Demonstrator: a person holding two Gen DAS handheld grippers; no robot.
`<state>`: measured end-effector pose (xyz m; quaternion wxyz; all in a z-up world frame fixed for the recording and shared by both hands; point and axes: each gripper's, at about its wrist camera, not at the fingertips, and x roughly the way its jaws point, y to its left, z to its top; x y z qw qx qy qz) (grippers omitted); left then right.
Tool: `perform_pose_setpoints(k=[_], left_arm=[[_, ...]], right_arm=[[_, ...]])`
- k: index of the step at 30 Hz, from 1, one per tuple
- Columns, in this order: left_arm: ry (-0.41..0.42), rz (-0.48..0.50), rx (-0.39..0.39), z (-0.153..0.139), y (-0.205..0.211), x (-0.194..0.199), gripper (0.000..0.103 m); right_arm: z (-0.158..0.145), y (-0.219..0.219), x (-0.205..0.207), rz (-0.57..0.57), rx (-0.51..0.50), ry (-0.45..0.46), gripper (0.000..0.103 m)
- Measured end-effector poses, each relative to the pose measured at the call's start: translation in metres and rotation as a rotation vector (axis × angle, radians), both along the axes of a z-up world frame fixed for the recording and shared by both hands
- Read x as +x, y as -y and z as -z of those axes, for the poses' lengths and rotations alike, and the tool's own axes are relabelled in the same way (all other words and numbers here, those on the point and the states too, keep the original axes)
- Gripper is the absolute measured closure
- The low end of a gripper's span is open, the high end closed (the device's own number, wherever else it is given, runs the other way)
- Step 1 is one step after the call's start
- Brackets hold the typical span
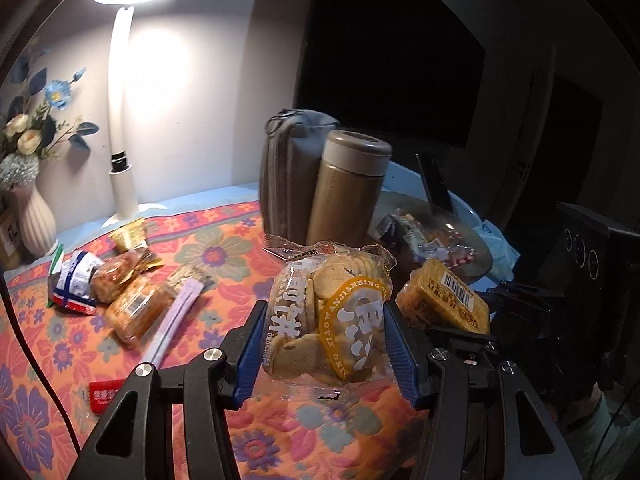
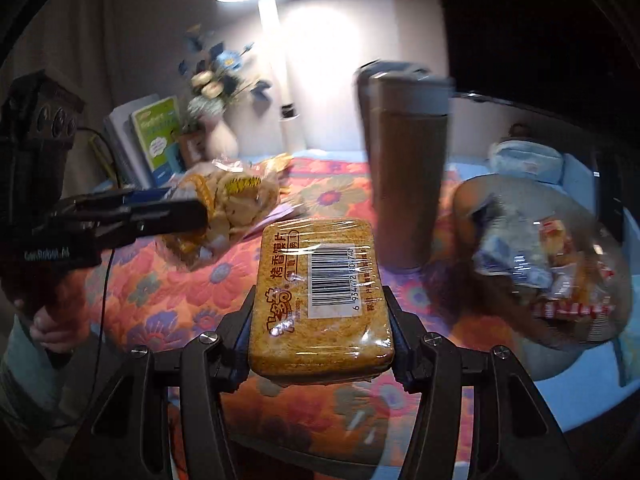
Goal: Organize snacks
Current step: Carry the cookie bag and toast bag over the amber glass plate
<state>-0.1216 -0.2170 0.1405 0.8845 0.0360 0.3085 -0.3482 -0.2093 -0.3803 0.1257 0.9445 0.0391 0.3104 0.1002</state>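
My left gripper (image 1: 326, 350) is shut on a clear bag of round biscuits (image 1: 320, 312) with a yellow band, held off the flowered cloth. The same bag (image 2: 236, 196) shows at the left of the right wrist view, in the left gripper (image 2: 200, 212). My right gripper (image 2: 320, 332) is shut on a flat orange pack of toasted slices (image 2: 320, 296) with a barcode label. That pack (image 1: 444, 300) appears right of the biscuits in the left wrist view. A clear bowl (image 2: 600, 320) at the right holds several wrapped snacks; it shows as the bowl (image 1: 476, 236) behind the pack.
A gold flask (image 1: 348, 188) and a grey pouch (image 1: 284, 168) stand mid-table. Loose snack packs (image 1: 128, 300), a purple stick sachet (image 1: 176, 316) and a red packet (image 1: 104, 396) lie on the flowered cloth (image 1: 224, 256). A white lamp (image 1: 120, 120), vase of flowers (image 1: 34, 216) and books (image 2: 156, 136) stand behind.
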Motion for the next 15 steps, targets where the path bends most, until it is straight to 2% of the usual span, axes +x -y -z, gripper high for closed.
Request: perform_pose_setpoints(k=[6, 10, 15], left_arm=[[0.008, 0.097, 0.008, -0.014, 0.076, -0.004, 0.049], [-0.013, 0.137, 0.000, -0.021, 0.124, 0.004, 0.049], [0.000, 0.142, 0.011, -0.028, 0.182, 0.019, 0.049]], right_arm=[[-0.016, 0.074, -0.003, 0.166, 0.036, 0.036, 0.049], [-0.024, 0.124, 0.001, 0.284, 0.098, 0.039, 0.049], [-0.024, 0.186, 0.016, 0.400, 0.206, 0.013, 0.049]])
